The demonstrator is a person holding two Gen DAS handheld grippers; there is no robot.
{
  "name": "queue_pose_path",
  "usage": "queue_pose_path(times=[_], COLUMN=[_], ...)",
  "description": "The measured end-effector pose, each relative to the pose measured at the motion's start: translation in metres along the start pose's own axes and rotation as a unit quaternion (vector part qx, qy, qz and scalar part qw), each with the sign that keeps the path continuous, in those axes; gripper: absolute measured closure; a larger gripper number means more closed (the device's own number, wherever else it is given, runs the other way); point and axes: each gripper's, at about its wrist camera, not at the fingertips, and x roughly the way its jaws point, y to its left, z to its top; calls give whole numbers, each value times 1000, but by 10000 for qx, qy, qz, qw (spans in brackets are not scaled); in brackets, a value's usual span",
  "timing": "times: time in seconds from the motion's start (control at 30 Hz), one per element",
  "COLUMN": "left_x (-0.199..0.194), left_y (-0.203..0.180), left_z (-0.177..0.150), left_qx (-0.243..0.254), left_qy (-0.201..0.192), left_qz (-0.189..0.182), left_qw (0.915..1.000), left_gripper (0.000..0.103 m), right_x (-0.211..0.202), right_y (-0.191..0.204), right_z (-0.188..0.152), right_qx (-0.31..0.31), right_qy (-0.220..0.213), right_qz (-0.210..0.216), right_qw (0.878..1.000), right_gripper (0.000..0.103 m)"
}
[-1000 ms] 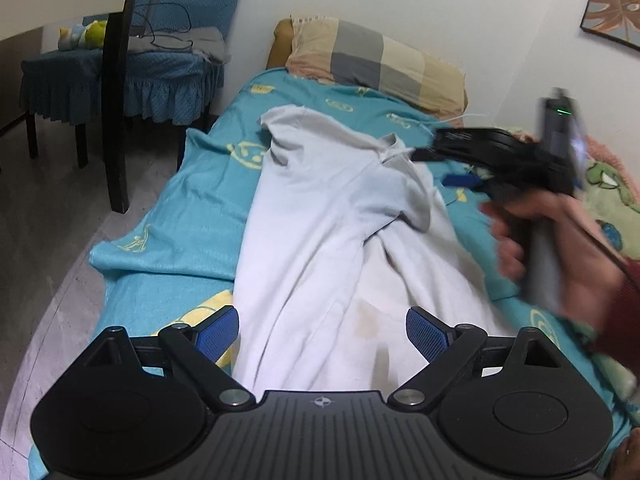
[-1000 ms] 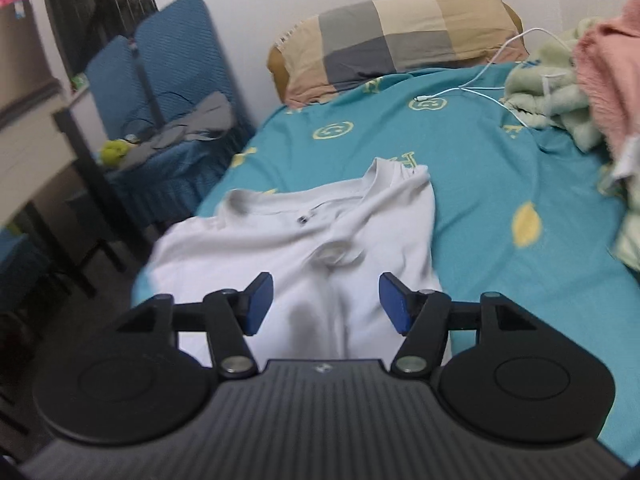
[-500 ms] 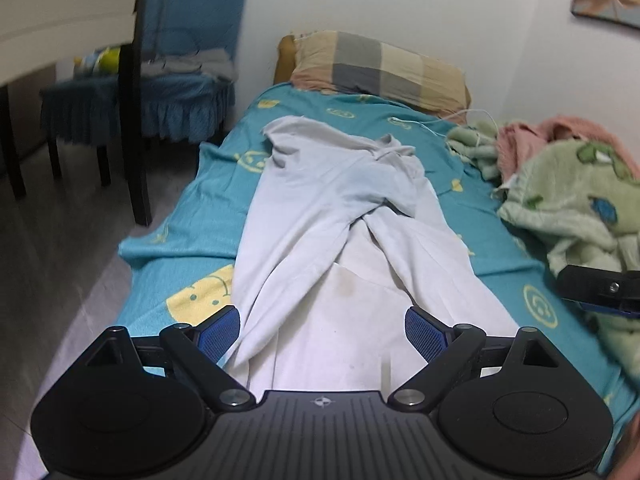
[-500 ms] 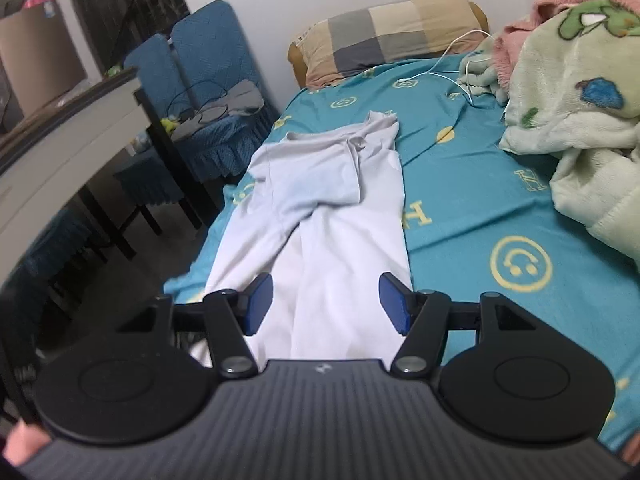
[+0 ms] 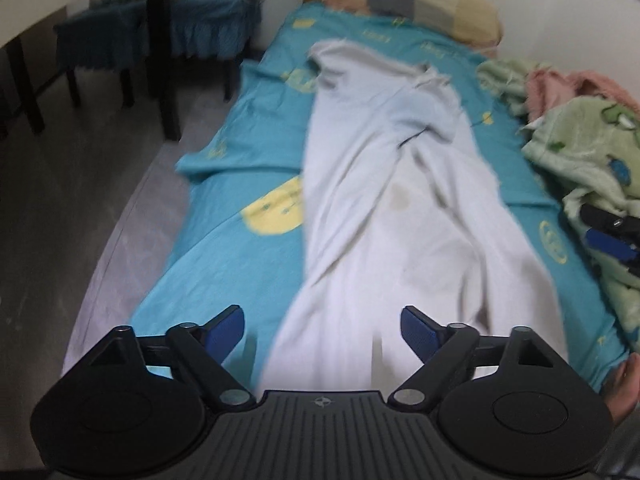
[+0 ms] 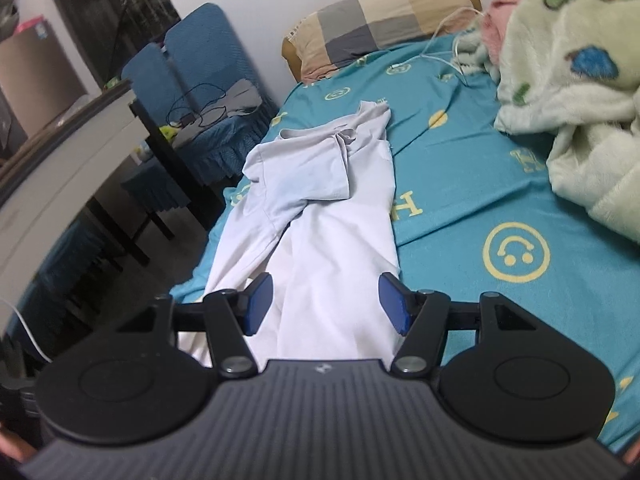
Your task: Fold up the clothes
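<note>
A pale grey-white T-shirt (image 5: pixel 384 184) lies lengthwise on the teal bed sheet (image 5: pixel 232 248), collar toward the pillow, one sleeve folded over its chest. My left gripper (image 5: pixel 322 330) hovers open above the shirt's near hem, nothing between its blue pads. In the right wrist view the same T-shirt (image 6: pixel 328 216) stretches away from my right gripper (image 6: pixel 325 302), which is open over the hem end with its pads apart. The right gripper's fingertips (image 5: pixel 608 236) show at the right edge of the left wrist view, above the blanket.
A checked pillow (image 6: pixel 376 28) sits at the head of the bed. A green and pink blanket heap (image 6: pixel 568 80) fills the right side. A white cable (image 6: pixel 448 52) lies near the pillow. Blue-covered chairs (image 6: pixel 200 80) and a dark-legged table (image 5: pixel 160 52) stand left of the bed.
Both grippers have drawn back from the collar end toward the foot of the bed. The right gripper left the collar area and now sits over the hem. The shirt lies still.
</note>
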Motion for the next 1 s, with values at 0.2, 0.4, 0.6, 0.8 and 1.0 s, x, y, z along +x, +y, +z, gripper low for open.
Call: queue_pose_path(times=[0.2,0.4,0.6,0.8,1.0], left_x=[9,26,-4,-69,-40], left_y=[20,17,-20,-97,-147], left_z=[-5,-15,-22,-31,-59], left_qx=[361,373,949,1675,1859], left_qy=[969,1545,1218,349,775], left_qz=[-1,-128,141,-137,-362], left_qw=[9946,9872,9879,9852,9788], left_gripper=[25,42,100,100,99], right_x=[4,7,7,5,12], right_y=[-3,-8,-17,-26,-21], right_z=[2,3,4,4,-6], right_qx=[121,288,493,664,245], right_qy=[96,185,265,311,652], right_qz=[53,31,-15,34,173], right_qw=[9999,9994,9984,9973,9974], right_gripper=[41,41,41,40,41])
